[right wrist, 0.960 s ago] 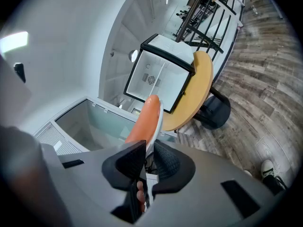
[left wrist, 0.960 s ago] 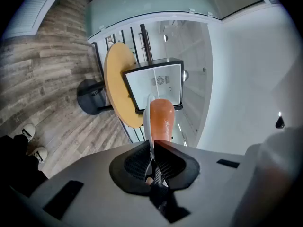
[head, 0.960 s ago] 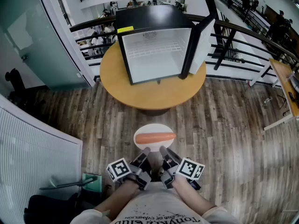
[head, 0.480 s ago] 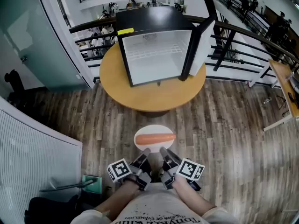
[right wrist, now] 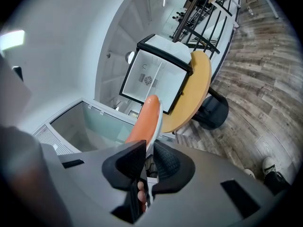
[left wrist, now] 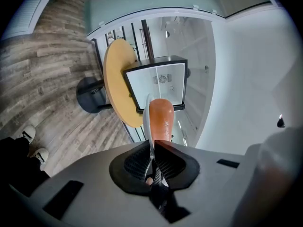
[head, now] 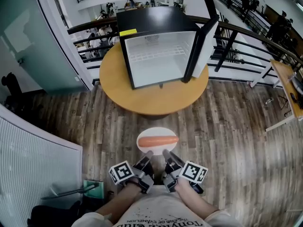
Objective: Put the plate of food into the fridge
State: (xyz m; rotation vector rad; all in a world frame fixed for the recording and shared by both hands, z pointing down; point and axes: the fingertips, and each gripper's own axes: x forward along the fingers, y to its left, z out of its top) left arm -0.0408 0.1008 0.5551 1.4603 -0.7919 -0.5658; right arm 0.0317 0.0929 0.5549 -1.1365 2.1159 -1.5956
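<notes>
Jaws of left gripper (head: 147, 154) and right gripper (head: 166, 152) clamp plate (head: 156, 131) rim, fridge (head: 161, 56) well apart.

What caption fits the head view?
Left gripper and right gripper hold a plate with a sausage, facing the open fridge.

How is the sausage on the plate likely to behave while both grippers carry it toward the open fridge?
The sausage is round, smooth and lies loose on the plate, so it would probably roll if the plate tilts. The left gripper and right gripper pinch only the near rim, so the far side may dip.
</notes>
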